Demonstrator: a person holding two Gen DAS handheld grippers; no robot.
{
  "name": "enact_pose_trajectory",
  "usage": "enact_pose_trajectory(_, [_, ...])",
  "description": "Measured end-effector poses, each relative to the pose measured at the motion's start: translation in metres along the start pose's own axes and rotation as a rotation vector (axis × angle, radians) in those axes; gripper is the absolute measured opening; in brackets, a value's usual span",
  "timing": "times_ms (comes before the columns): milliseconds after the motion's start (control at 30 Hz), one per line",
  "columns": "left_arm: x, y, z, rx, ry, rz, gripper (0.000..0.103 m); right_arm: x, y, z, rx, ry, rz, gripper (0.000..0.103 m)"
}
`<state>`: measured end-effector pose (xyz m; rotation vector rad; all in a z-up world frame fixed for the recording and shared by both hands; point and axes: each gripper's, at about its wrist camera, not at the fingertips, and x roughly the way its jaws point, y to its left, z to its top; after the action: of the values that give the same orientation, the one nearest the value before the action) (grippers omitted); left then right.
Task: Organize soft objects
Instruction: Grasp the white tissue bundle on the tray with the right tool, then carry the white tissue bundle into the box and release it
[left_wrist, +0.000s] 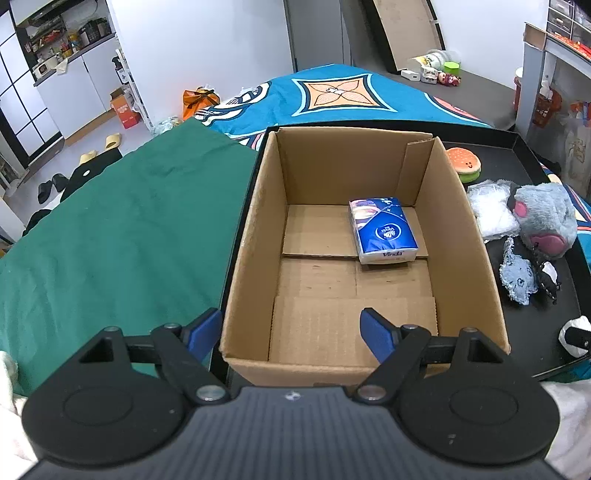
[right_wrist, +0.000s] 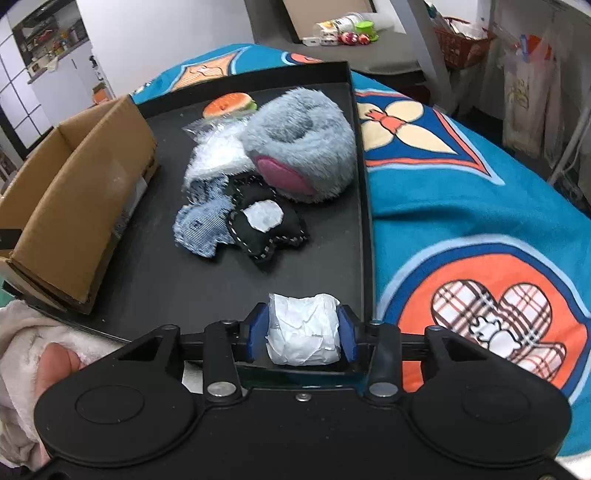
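Note:
An open cardboard box (left_wrist: 258, 229) stands on a black tray (right_wrist: 184, 288); a blue Vinda tissue pack (left_wrist: 382, 229) lies inside it. My left gripper (left_wrist: 291, 332) is open and empty over the box's near edge. My right gripper (right_wrist: 302, 334) is shut on a white crumpled tissue packet (right_wrist: 303, 332) at the tray's near right corner. On the tray lie a grey furry plush (right_wrist: 299, 144), a black felt toy (right_wrist: 260, 225), a denim toy (right_wrist: 201, 229), a clear plastic bag (right_wrist: 216, 155) and a burger plush (right_wrist: 231, 105). The box also shows in the right wrist view (right_wrist: 85, 206).
A green cloth (left_wrist: 122, 229) covers the surface left of the box. A blue patterned blanket (right_wrist: 461, 199) lies right of and behind the tray. The tray has a raised rim (right_wrist: 365, 221). Clutter sits on the far floor and shelves.

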<state>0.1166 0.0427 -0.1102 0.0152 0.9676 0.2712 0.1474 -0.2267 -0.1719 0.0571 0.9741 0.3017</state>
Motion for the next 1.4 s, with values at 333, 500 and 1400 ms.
enact_pose_trajectory(333, [-0.001,0.011,0.000,-0.018,-0.009,0.007,0.081,-0.013,0.021,0.023,-0.059,-0.101,0.054,0.039])
enact_pose_trajectory(500, [-0.002,0.015,-0.001,-0.022,-0.016,-0.002,0.081,-0.015,0.041,0.038,-0.097,-0.146,0.088,0.039])
enact_pose_trajectory(1400, [0.005,0.037,0.005,-0.067,-0.023,-0.069,0.033,-0.025,0.139,0.093,-0.306,-0.349,0.269,0.039])
